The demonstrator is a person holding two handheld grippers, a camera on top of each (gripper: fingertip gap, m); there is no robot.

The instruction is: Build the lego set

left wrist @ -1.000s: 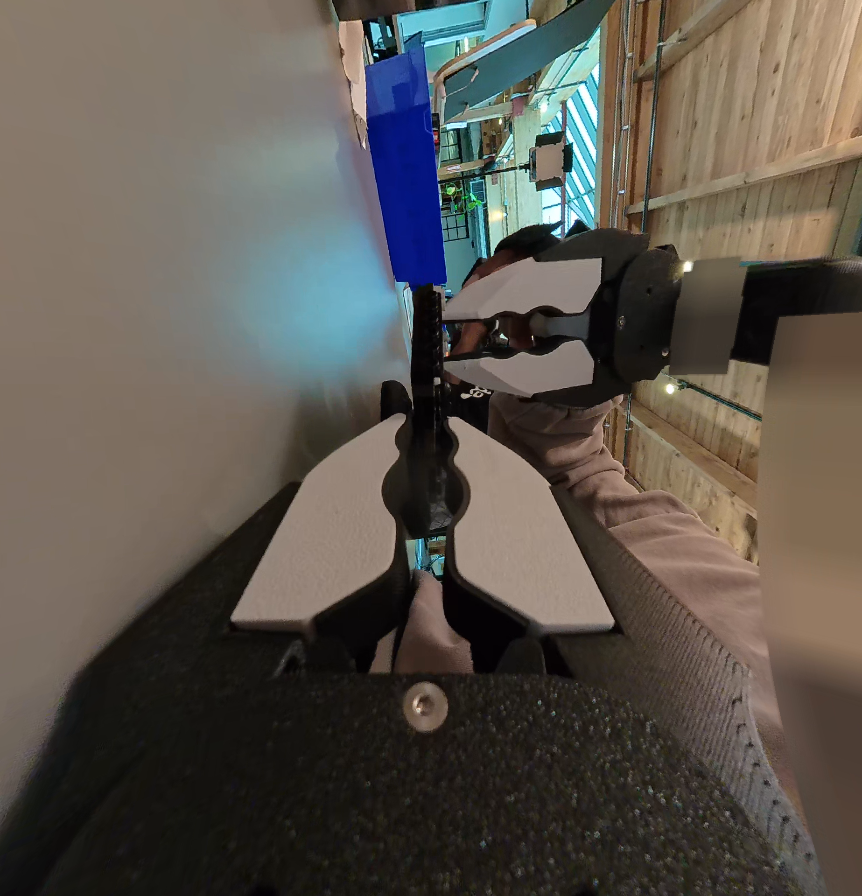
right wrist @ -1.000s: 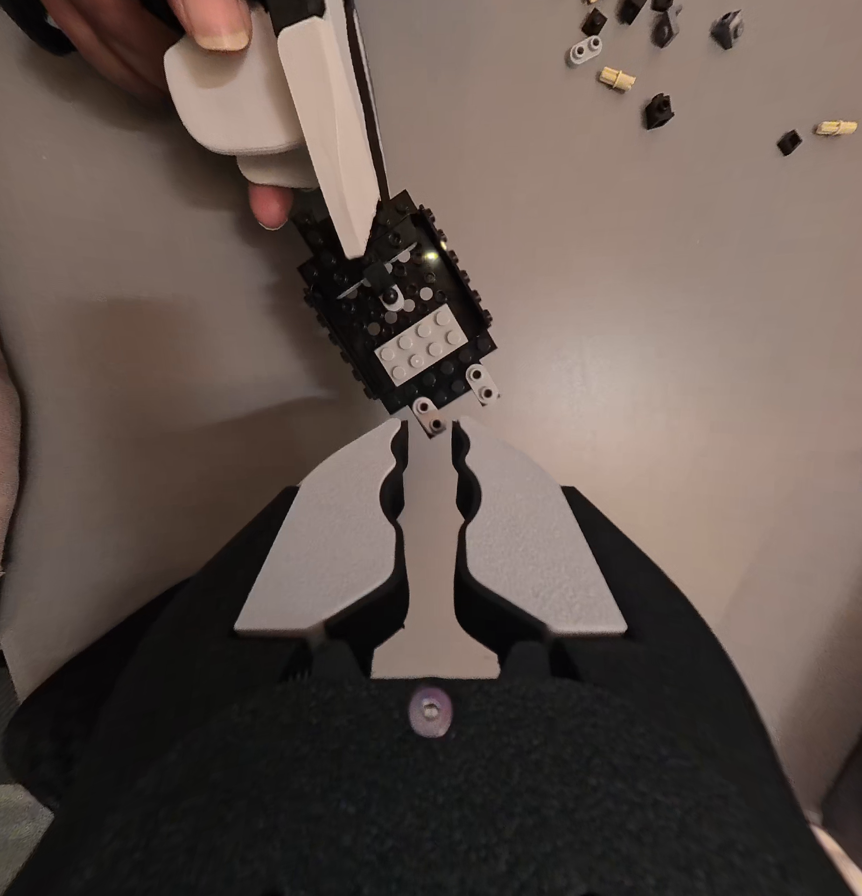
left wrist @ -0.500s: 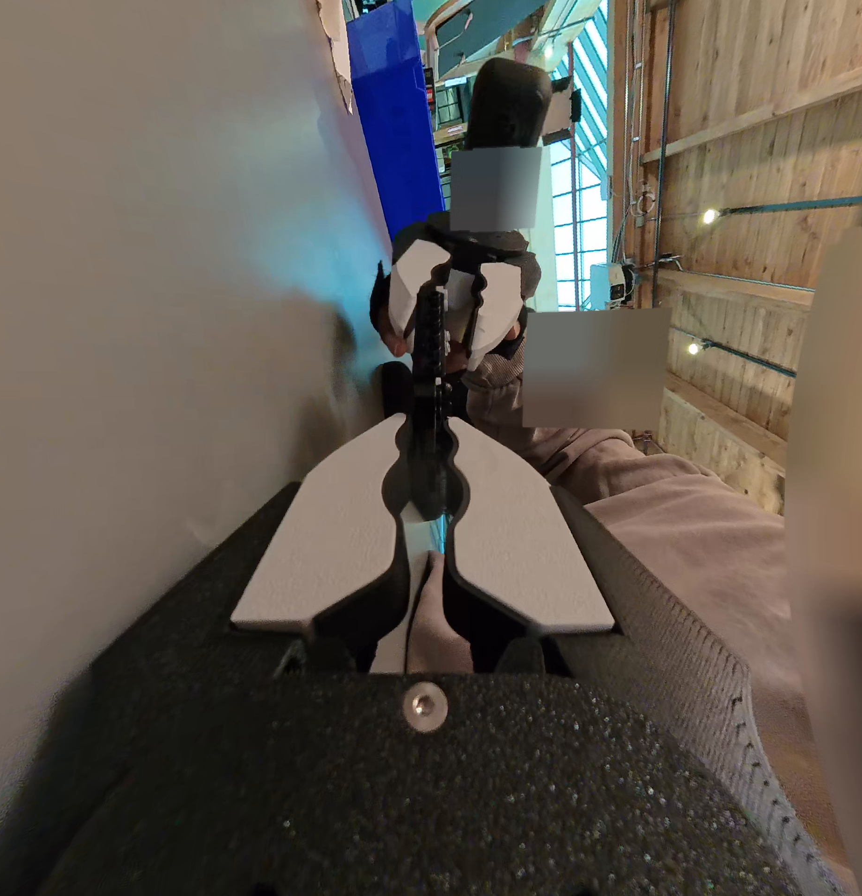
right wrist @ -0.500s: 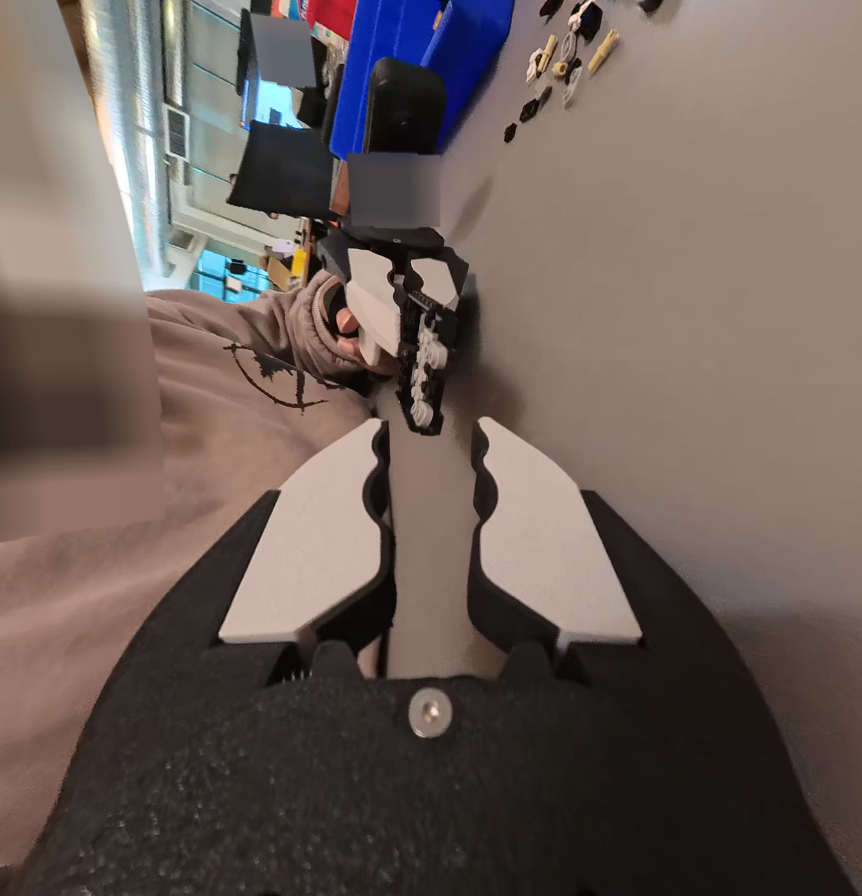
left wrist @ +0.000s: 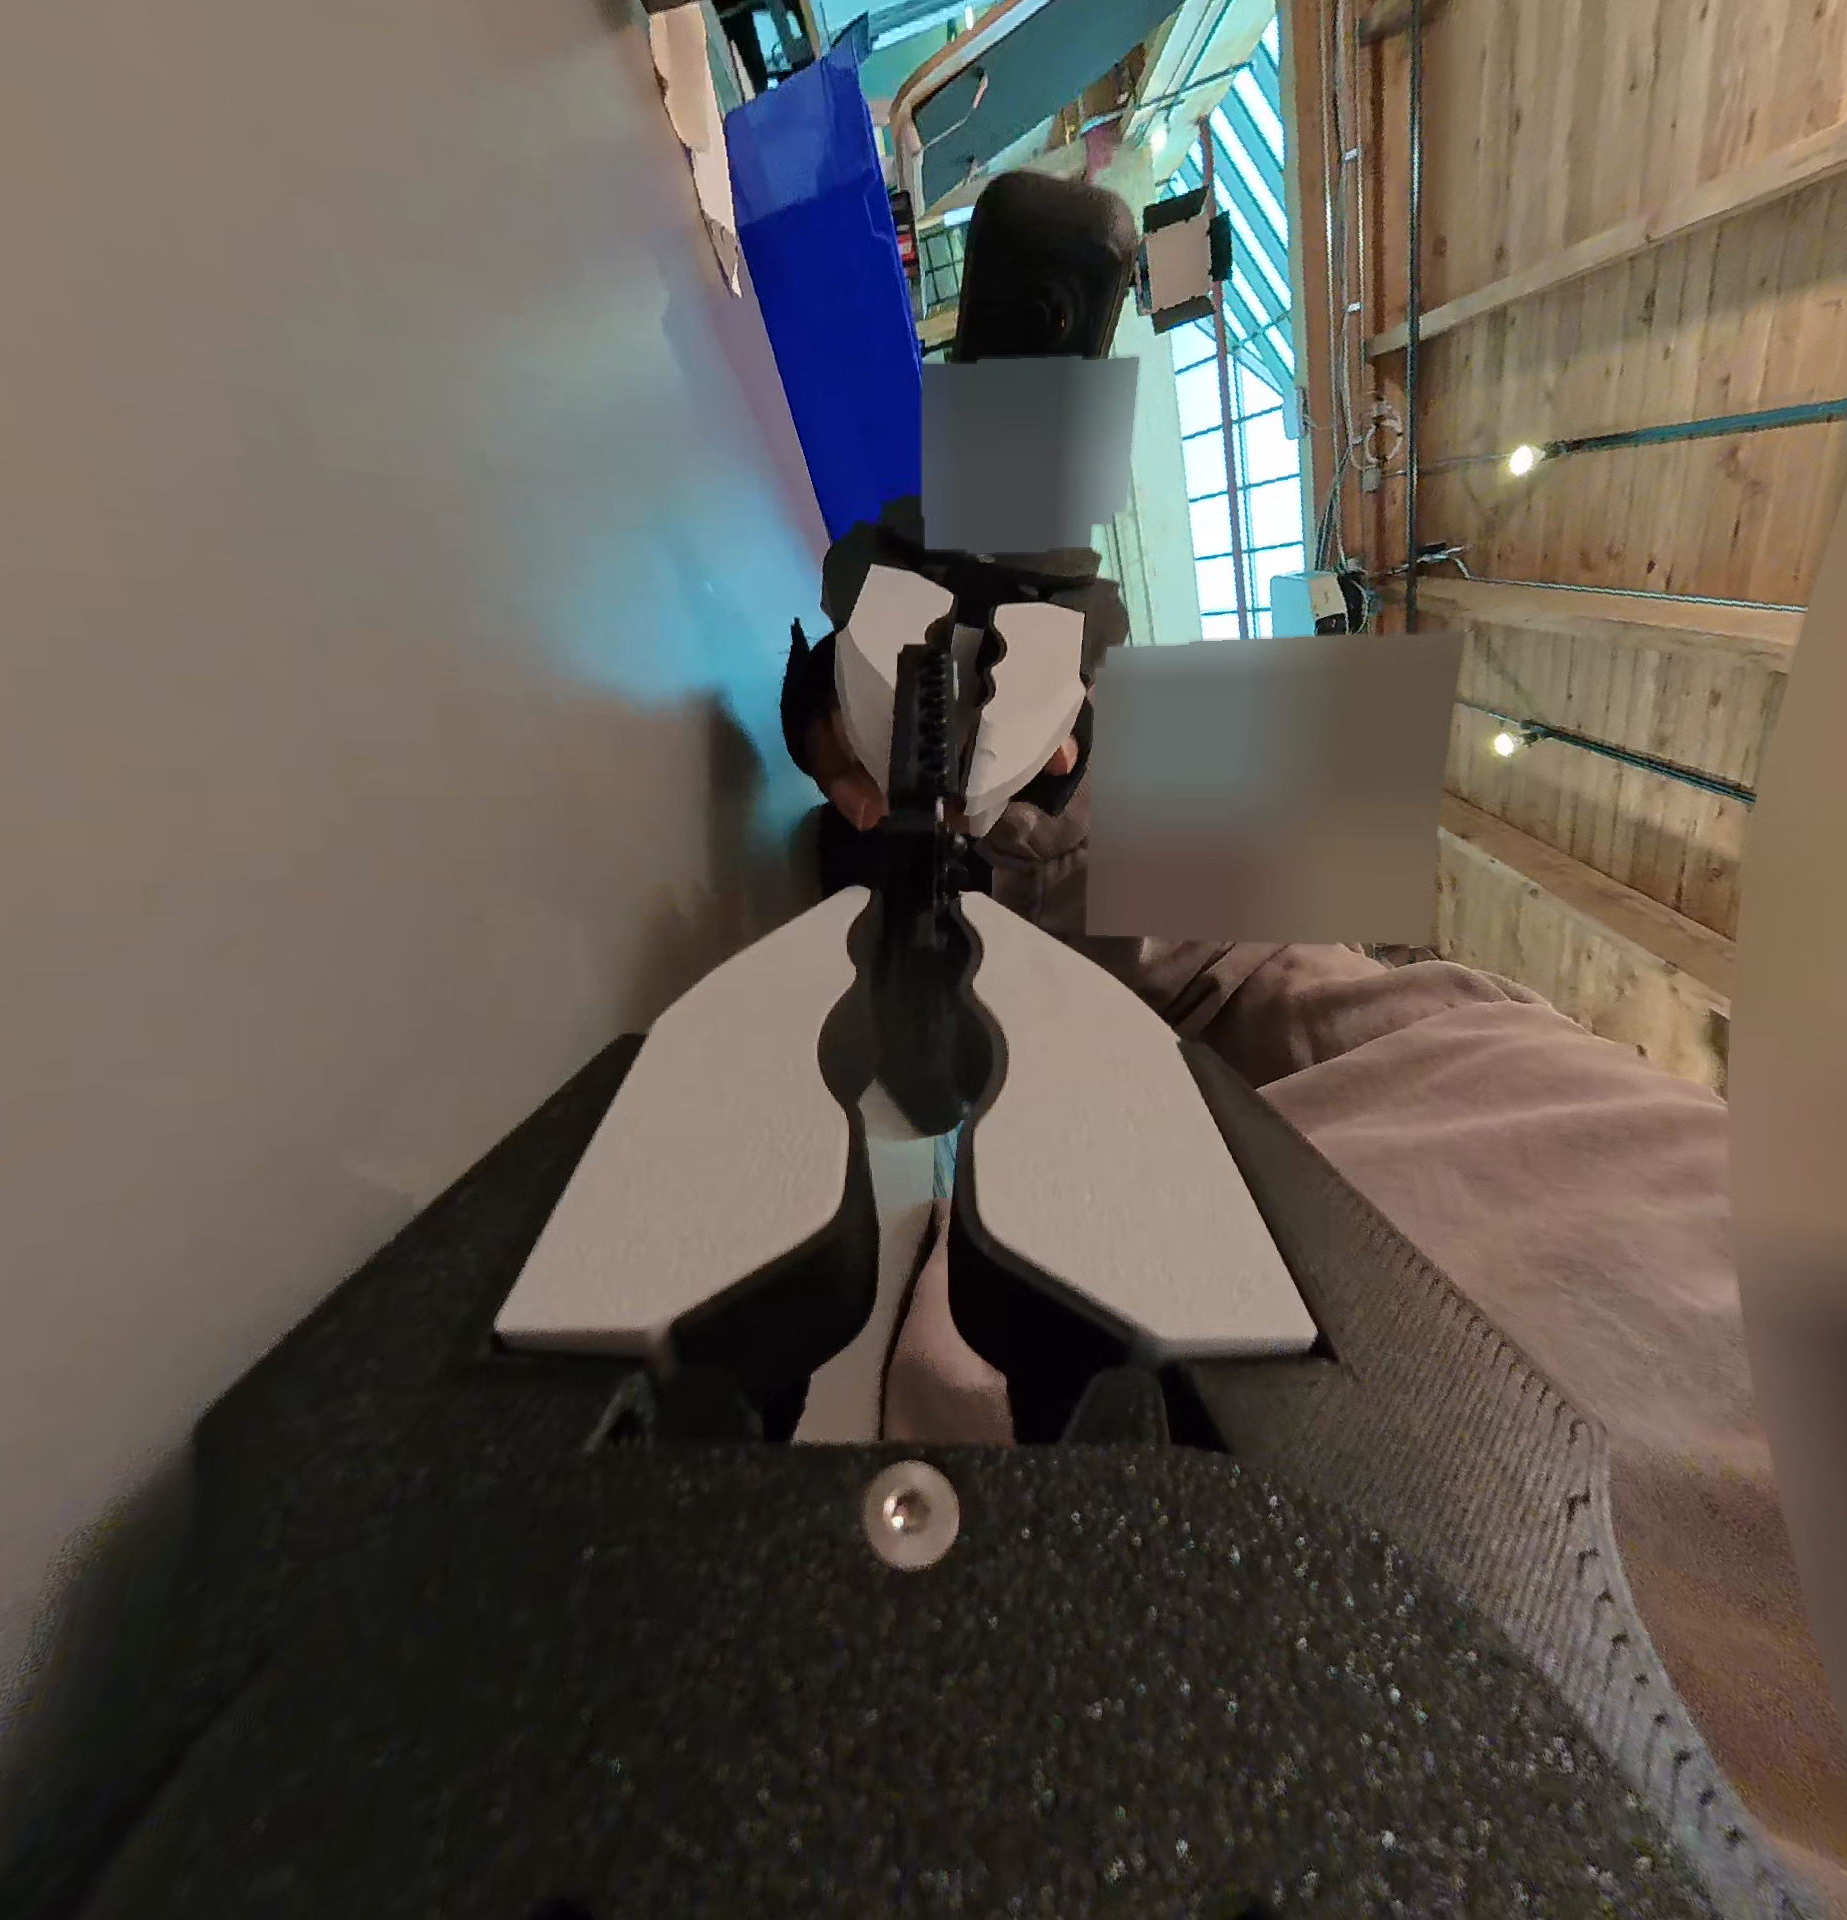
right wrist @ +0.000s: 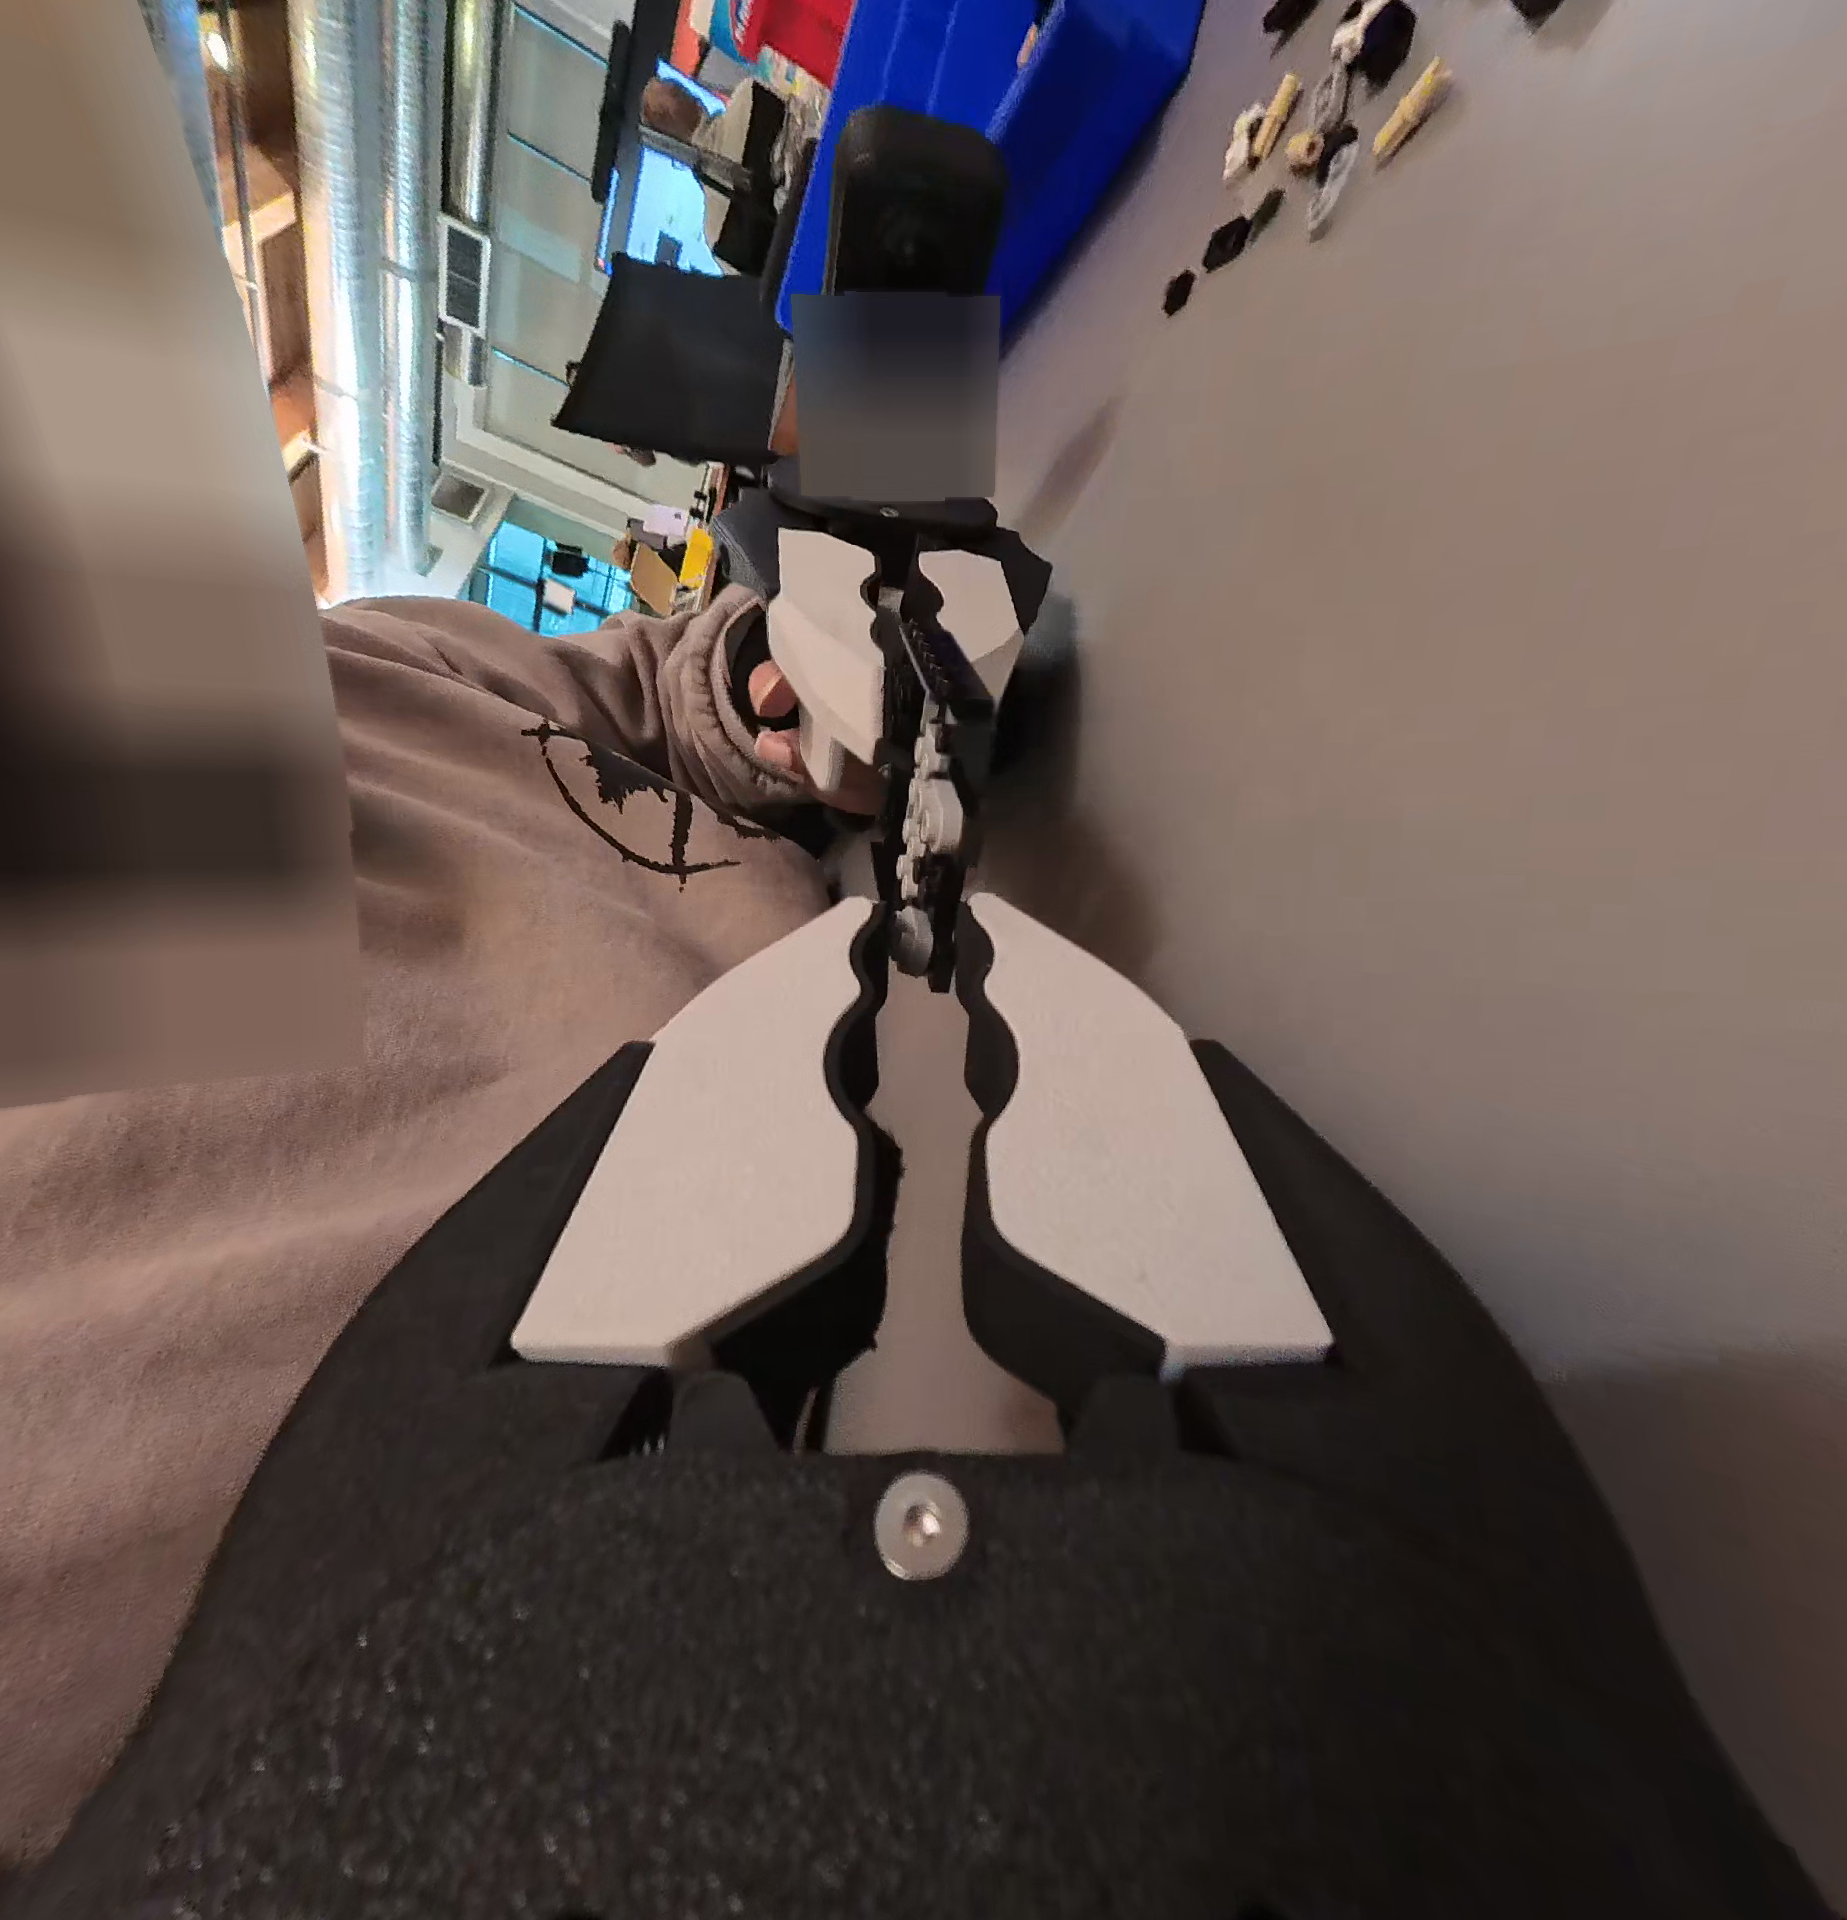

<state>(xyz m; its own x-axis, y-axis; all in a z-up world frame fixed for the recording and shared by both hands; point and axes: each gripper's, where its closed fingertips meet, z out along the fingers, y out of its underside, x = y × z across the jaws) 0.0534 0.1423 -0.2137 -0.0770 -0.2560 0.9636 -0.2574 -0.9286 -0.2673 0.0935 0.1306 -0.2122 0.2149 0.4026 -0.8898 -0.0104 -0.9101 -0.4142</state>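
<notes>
black lego plate (left wrist: 924,831) is held edge-on, clamped in the left tongs (left wrist: 919,914); right tongs (right wrist: 919,935), slightly apart, straddle its far end, seemingly to press pieces.

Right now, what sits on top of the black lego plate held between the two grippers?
In the right wrist view, the black lego plate carries pale grey studded pieces and small black ones along its studded face. It is seen edge-on, so their layout is hidden; the left gripper covers the far end.
</notes>
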